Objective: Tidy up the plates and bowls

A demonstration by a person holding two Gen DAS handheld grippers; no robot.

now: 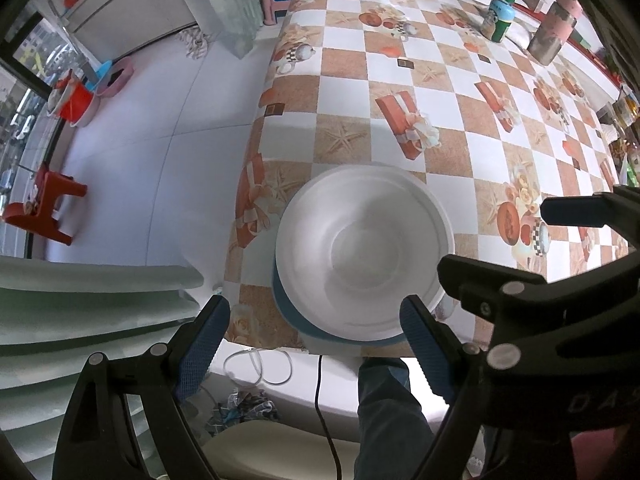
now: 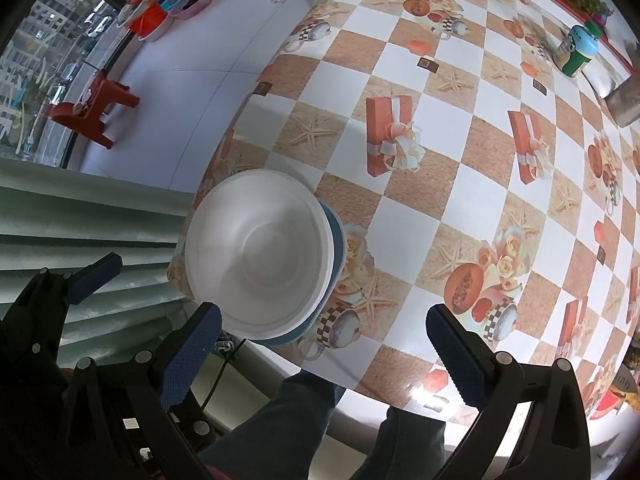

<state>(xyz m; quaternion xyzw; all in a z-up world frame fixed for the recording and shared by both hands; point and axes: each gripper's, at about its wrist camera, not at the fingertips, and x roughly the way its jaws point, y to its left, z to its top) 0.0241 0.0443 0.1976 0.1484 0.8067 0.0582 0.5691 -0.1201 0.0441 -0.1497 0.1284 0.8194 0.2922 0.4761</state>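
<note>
A white bowl [image 1: 364, 248] sits nested on a blue plate [image 1: 292, 316] at the near edge of the checkered table [image 1: 460, 104]. My left gripper [image 1: 316, 340] is open and empty, held above and just short of the bowl's near rim. The stack also shows in the right wrist view, white bowl [image 2: 260, 256] on the blue plate [image 2: 338, 236]. My right gripper [image 2: 320, 352] is open and empty, to the right of the stack above the table edge. The right gripper also shows in the left wrist view [image 1: 520, 264].
A pale green slatted surface [image 1: 80, 320] lies left of the table. A blue-green jar [image 1: 500, 16] and a metal canister [image 1: 554, 32] stand at the far side. A red stool [image 1: 44, 208] and tubs [image 1: 76, 100] sit on the floor. The person's legs [image 2: 280, 420] are below the table edge.
</note>
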